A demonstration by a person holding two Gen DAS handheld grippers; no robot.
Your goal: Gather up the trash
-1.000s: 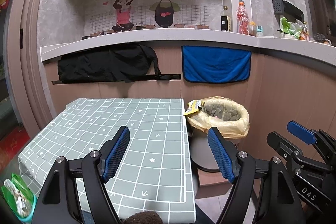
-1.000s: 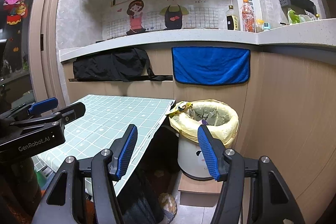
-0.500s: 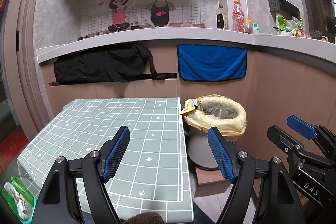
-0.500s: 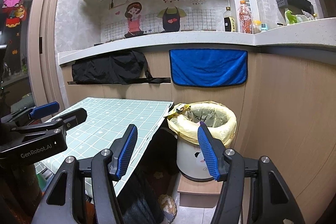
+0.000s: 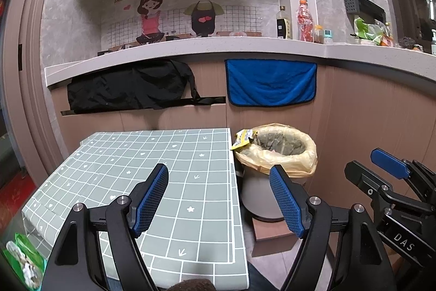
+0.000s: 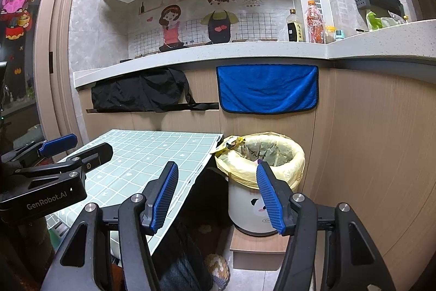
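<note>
A grey trash bin lined with a yellow bag stands right of the table; in the right wrist view it shows as a white bin. A yellow snack wrapper hangs over the bin's left rim, also seen in the right wrist view. My left gripper is open and empty above the table's near right part. My right gripper is open and empty, in front of the bin.
A table with a green grid cloth is on the left. The counter behind carries a black cloth and a blue towel. The bin rests on a low wooden board. A green packet lies low left.
Both grippers have drawn back and risen slightly, so the table and bin look a little smaller and lower. Both stay open and empty.
</note>
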